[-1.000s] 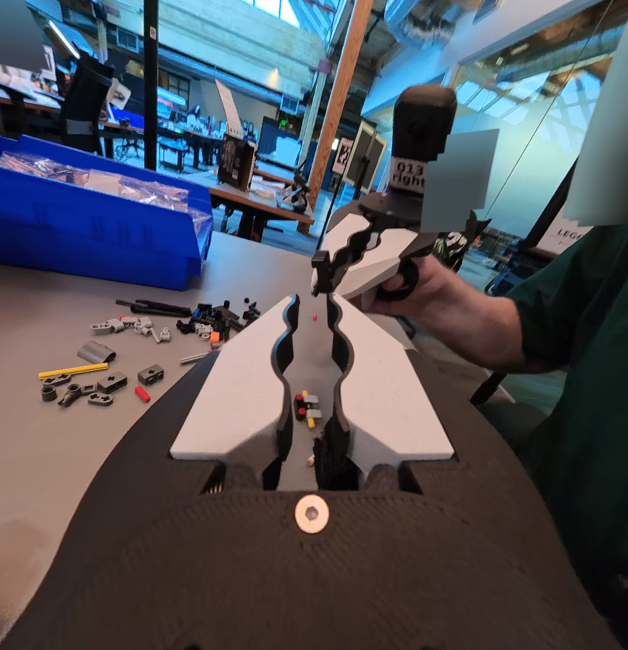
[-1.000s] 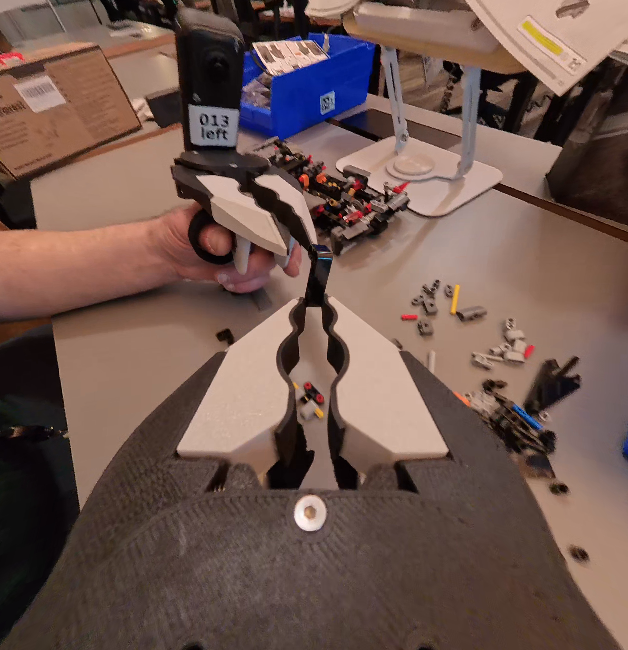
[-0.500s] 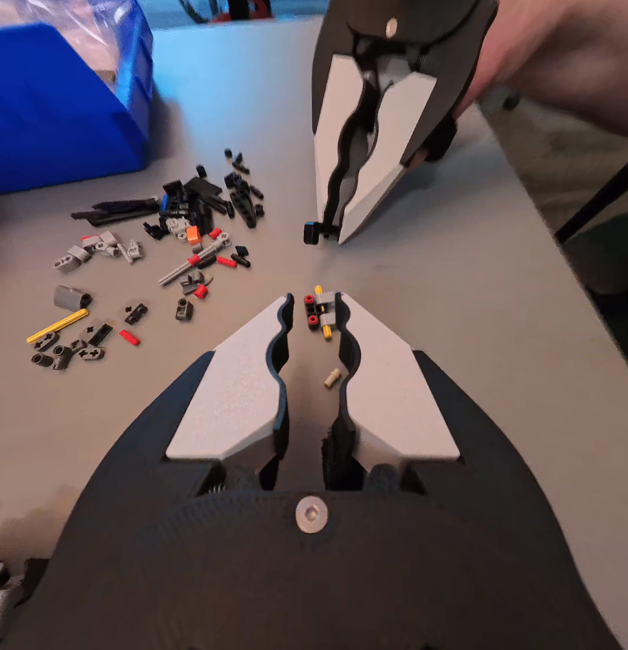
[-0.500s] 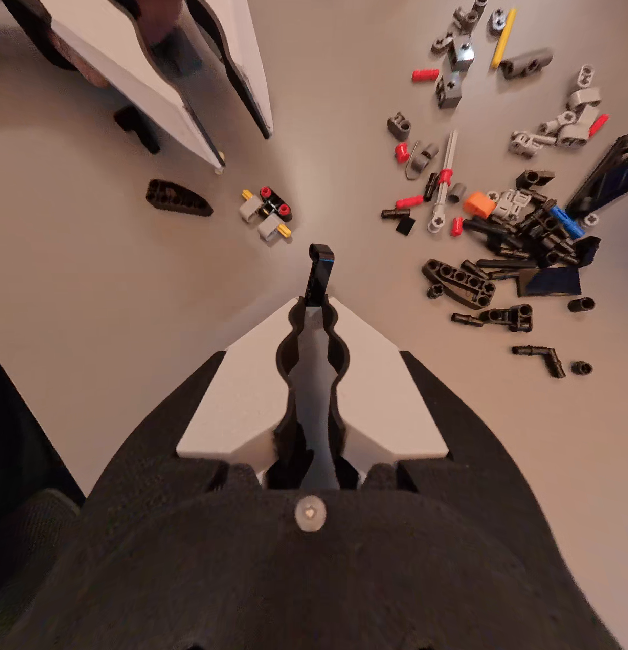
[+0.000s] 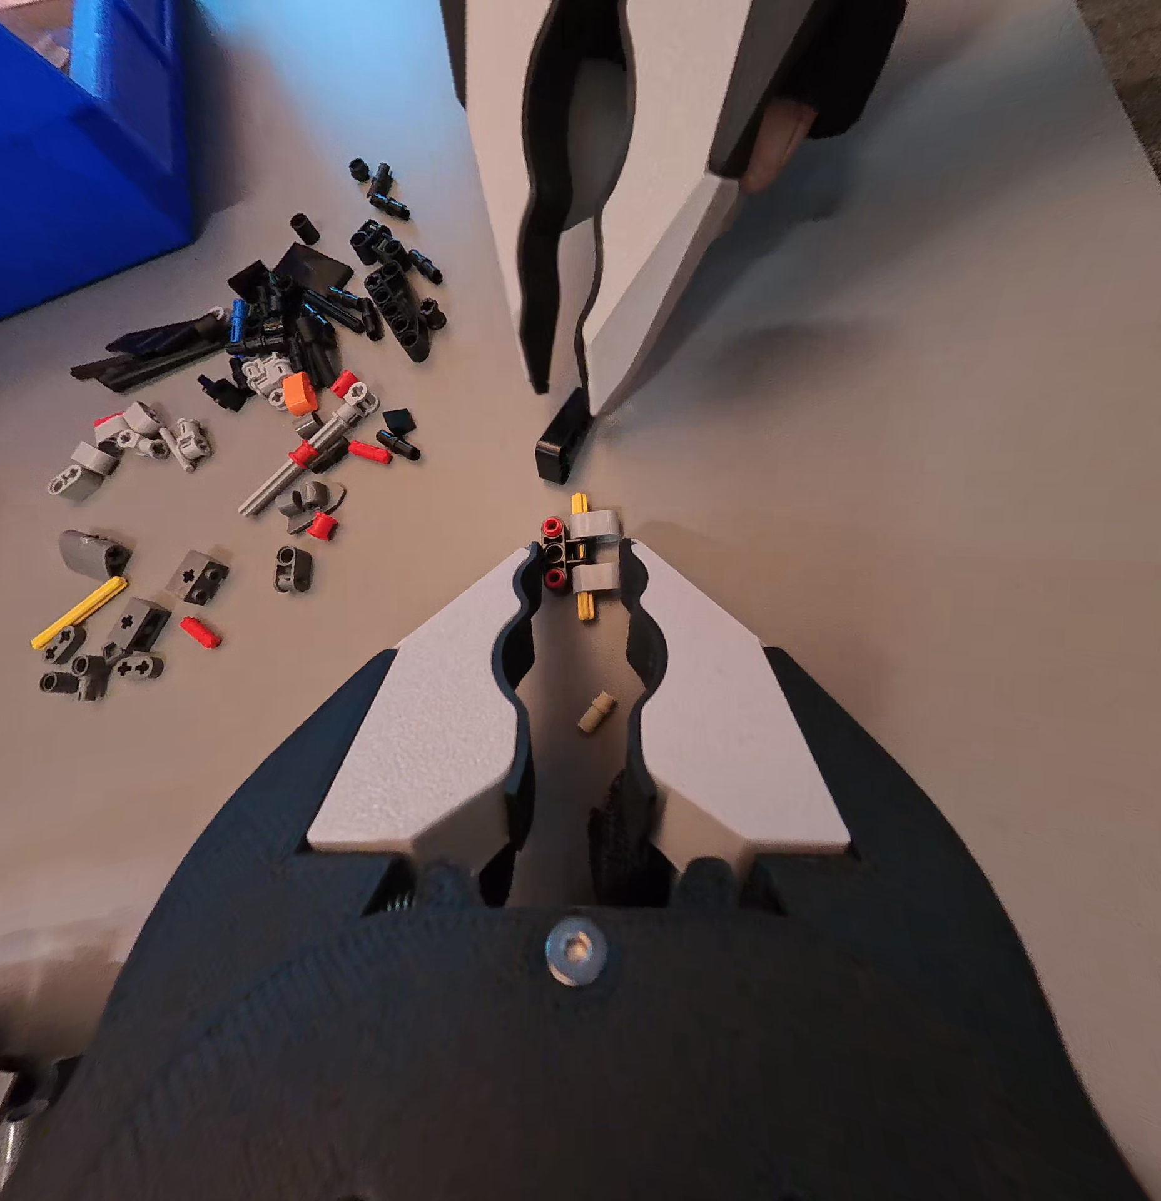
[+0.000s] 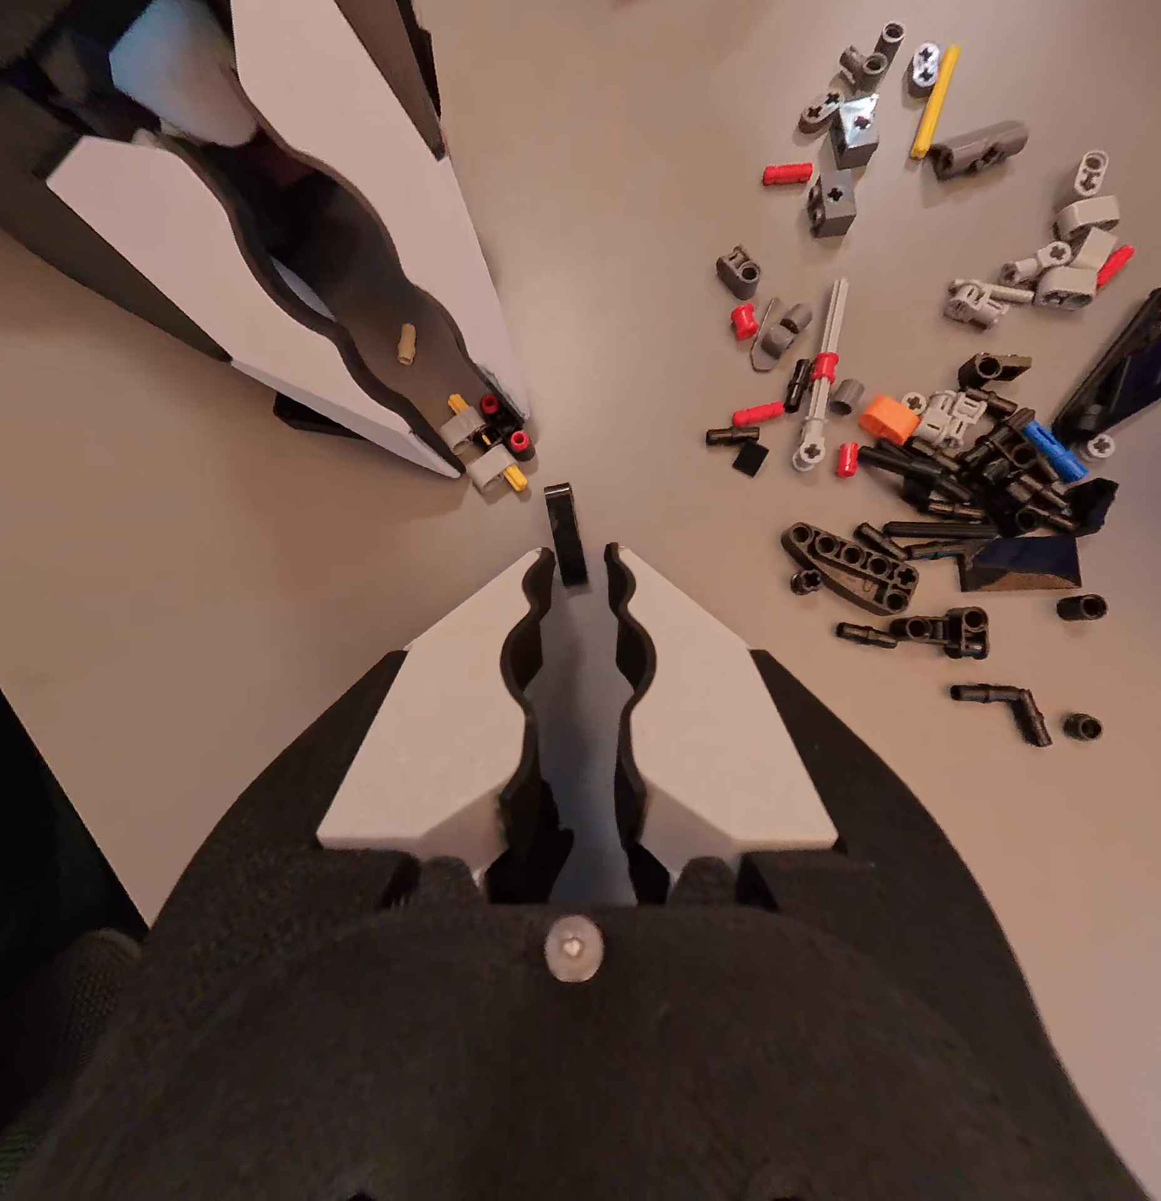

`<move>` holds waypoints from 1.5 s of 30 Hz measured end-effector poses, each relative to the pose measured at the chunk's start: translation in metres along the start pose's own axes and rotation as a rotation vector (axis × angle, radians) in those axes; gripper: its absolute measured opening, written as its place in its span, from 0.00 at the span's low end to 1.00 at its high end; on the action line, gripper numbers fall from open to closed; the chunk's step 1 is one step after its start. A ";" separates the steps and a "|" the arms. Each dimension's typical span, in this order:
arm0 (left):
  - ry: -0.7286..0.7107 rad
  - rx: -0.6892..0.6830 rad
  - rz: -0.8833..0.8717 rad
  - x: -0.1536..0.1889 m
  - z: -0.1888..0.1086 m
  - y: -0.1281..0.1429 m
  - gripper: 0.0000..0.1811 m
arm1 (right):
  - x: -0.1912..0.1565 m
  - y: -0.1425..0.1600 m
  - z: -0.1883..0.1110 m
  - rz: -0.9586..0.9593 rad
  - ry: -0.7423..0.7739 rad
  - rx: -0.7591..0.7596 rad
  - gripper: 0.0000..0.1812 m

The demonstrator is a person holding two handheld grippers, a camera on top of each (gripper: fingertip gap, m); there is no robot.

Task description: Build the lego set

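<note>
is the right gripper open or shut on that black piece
Open. In the right wrist view the right gripper shows table on both sides of the black piece between its fingertips.

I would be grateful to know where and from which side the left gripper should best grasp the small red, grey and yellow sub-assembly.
Probably across the sub-assembly, one finger on the black beam with red pins, the other on the grey connectors, from straight above. It lies flat between the left gripper tips, and the yellow axle's ends stay free.

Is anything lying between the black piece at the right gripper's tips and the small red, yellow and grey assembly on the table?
Nothing visible does. The black piece at the right gripper is separated from the small assembly only by bare table. The left gripper straddles the assembly, fingers on either side.
</note>
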State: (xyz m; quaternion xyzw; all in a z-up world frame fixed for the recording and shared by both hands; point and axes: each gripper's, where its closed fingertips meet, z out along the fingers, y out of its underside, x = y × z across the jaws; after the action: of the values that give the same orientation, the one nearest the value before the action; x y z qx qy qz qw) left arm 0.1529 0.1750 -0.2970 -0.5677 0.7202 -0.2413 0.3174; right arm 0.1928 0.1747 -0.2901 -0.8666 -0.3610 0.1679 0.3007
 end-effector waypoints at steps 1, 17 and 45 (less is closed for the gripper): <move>-0.002 0.000 0.005 0.000 0.000 0.000 0.12 | 0.002 -0.002 -0.001 0.003 0.003 0.011 0.09; -0.052 0.038 -0.044 -0.024 -0.014 0.007 0.07 | 0.030 -0.025 -0.018 -0.048 0.065 0.127 0.09; -0.035 -0.010 0.000 -0.019 -0.013 0.016 0.14 | -0.012 -0.008 0.016 -0.001 -0.073 0.028 0.03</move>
State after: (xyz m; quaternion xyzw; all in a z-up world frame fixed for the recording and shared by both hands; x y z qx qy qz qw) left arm 0.1360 0.1968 -0.2957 -0.5734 0.7159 -0.2275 0.3270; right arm 0.1721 0.1770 -0.2962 -0.8555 -0.3695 0.2042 0.2997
